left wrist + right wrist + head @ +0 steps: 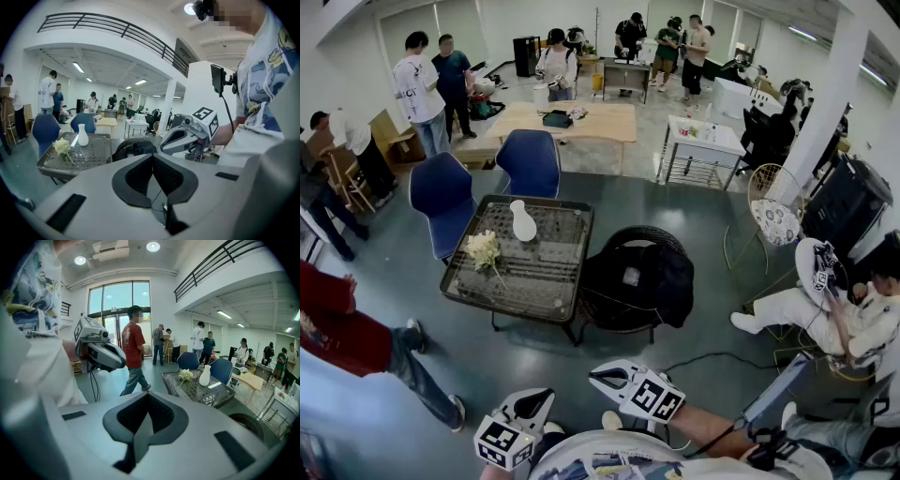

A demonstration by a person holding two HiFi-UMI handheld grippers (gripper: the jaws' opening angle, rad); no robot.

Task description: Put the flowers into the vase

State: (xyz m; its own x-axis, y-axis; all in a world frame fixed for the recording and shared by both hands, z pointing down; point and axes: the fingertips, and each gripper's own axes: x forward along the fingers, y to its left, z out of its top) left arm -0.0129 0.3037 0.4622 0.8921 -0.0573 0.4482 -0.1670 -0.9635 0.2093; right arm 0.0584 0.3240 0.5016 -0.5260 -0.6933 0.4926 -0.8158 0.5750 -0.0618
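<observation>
Plainly, the surface [551,274] is a square, dark-framed wire mesh top on thin legs, and both of the task's things sit on it. The vase [523,222] is smooth, white and matte, with a round belly and a narrow neck, and it stands upright near the far edge. The flowers [484,249], a soft cream-coloured cluster on a thin stem, lie flat on the mesh just beside the vase, towards the nearer left corner. Two blue padded chairs [441,194] stand behind the surface, and a round black wicker seat [649,239] with a dark cloth heaped in it is at its right. The left gripper [528,408] and the right gripper [609,378] are held low and close to the person's body, well apart from the surface. Each gripper points roughly forward, its ribbed dark pads [136,176] pressed together on nothing.
</observation>
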